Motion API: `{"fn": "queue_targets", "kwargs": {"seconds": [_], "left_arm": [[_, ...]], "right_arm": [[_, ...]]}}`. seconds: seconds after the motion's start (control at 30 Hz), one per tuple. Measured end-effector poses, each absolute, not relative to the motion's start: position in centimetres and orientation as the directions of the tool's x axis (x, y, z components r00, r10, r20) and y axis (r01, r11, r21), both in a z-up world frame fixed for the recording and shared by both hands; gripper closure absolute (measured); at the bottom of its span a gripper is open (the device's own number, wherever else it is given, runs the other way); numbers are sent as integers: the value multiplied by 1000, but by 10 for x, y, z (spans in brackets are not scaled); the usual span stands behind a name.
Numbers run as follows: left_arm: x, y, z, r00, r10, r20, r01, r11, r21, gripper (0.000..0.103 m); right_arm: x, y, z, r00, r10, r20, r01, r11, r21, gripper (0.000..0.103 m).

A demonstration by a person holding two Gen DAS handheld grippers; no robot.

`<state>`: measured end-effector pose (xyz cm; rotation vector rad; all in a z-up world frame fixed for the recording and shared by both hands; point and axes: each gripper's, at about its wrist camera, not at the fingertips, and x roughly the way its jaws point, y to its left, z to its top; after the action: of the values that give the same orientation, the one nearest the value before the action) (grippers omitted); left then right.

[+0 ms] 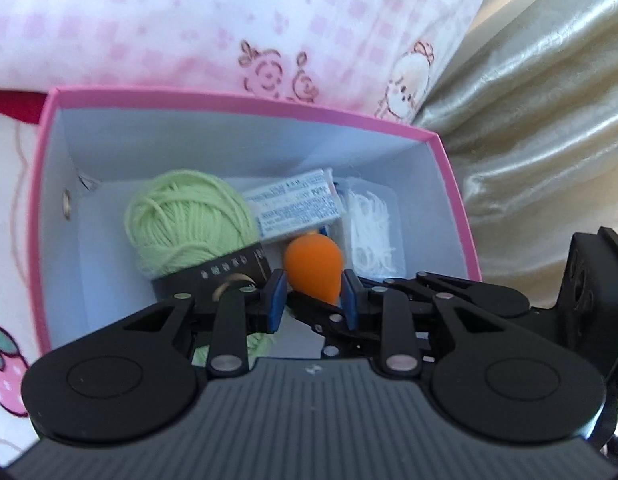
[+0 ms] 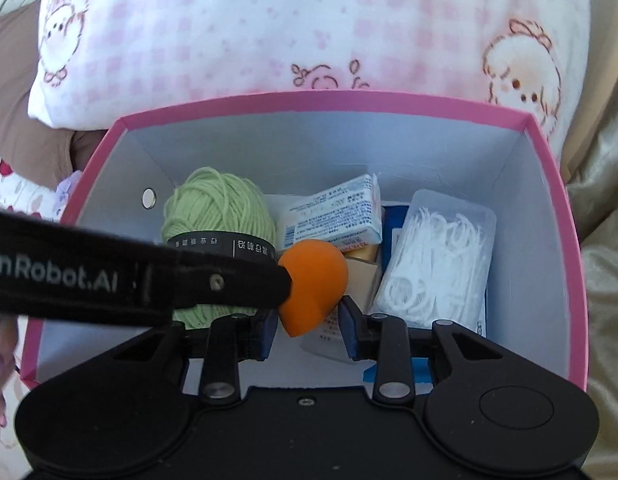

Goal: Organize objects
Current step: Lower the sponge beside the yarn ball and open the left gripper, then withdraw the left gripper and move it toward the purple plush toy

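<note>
Inside pink box (image 2: pixel 549 216), orange sponge (image 2: pixel 311 290) pinched in left tongs (image 1: pixel 313 292), right tongs (image 2: pixel 307 330) slightly parted around it, pads not pressing, green yarn (image 2: pixel 221 216), floss-pick case (image 2: pixel 441 256) alongside.

Pink box (image 2: pixel 549 168), green yarn (image 2: pixel 221 204), orange sponge (image 2: pixel 313 280).

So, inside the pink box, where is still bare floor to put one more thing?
Bare floor lies left of the green yarn, along the pink box left wall. The right half is crowded: blue-print packet, floss-pick case, orange sponge packed close together.
</note>
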<state>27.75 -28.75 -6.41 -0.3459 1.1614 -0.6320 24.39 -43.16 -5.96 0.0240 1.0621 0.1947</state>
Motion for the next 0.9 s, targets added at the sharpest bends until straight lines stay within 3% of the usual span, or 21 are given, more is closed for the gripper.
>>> {"fn": "queue_targets", "kwargs": {"seconds": [0.63,0.9], "left_arm": [[249,-257,-20,267,-625,-734,250,780,-574,70],[211,-236,18,270,-605,-749,296,793,-533,53]], "right_arm": [[225,-438,-45,528,218,-821,-73,975,212,61],[170,-419,-1,588,233,-775,-105,971,213,58]]}}
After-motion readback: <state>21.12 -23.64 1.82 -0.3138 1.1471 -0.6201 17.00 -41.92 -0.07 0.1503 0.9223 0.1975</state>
